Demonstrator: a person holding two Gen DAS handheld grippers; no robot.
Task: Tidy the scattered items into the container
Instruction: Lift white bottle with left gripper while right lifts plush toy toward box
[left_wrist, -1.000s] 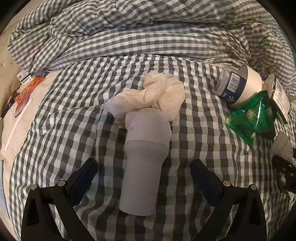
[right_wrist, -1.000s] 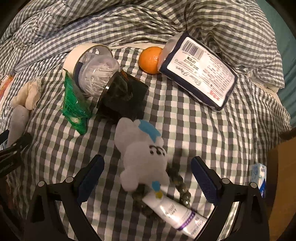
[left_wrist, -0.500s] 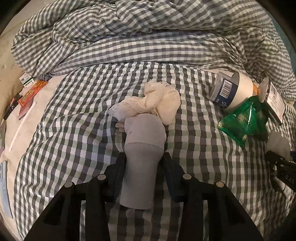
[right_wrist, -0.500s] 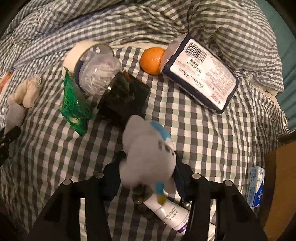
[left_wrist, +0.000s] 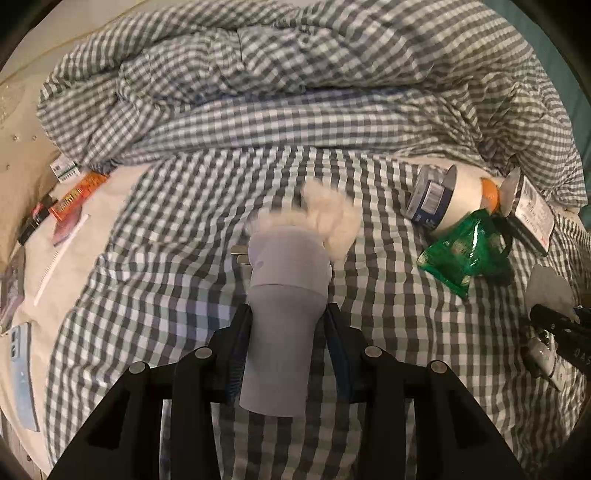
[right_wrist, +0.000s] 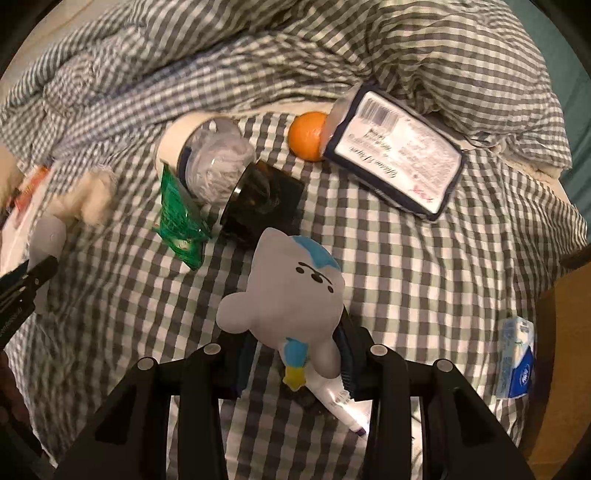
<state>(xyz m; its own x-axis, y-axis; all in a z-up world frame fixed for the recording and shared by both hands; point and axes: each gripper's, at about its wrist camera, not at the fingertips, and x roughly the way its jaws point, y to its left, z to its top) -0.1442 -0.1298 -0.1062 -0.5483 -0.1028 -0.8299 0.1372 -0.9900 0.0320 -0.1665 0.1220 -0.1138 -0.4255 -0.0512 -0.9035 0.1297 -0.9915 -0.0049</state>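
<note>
My left gripper (left_wrist: 286, 343) is shut on a grey sock (left_wrist: 284, 302) and holds it above the checked bedsheet; a cream lace cloth (left_wrist: 332, 218) lies just beyond it. My right gripper (right_wrist: 295, 350) is shut on a grey plush toy (right_wrist: 291, 291) with a blue tuft, lifted over a white tube (right_wrist: 340, 400) and dark beads. Beyond the toy lie a black jar (right_wrist: 262, 201), a round tub of cotton swabs (right_wrist: 207, 162), a green packet (right_wrist: 177, 218), an orange (right_wrist: 308, 134) and a navy tissue pack (right_wrist: 395, 162). No container shows.
A bunched checked duvet (left_wrist: 295, 92) fills the back of the bed. Small packets and a phone (left_wrist: 22, 373) lie on the white sheet at the left. A blue-white carton (right_wrist: 515, 369) sits at the bed's right edge by a wooden surface.
Both grippers went from wide open to shut: the left on the grey sock, the right on the plush toy. Both items have risen off the sheet.
</note>
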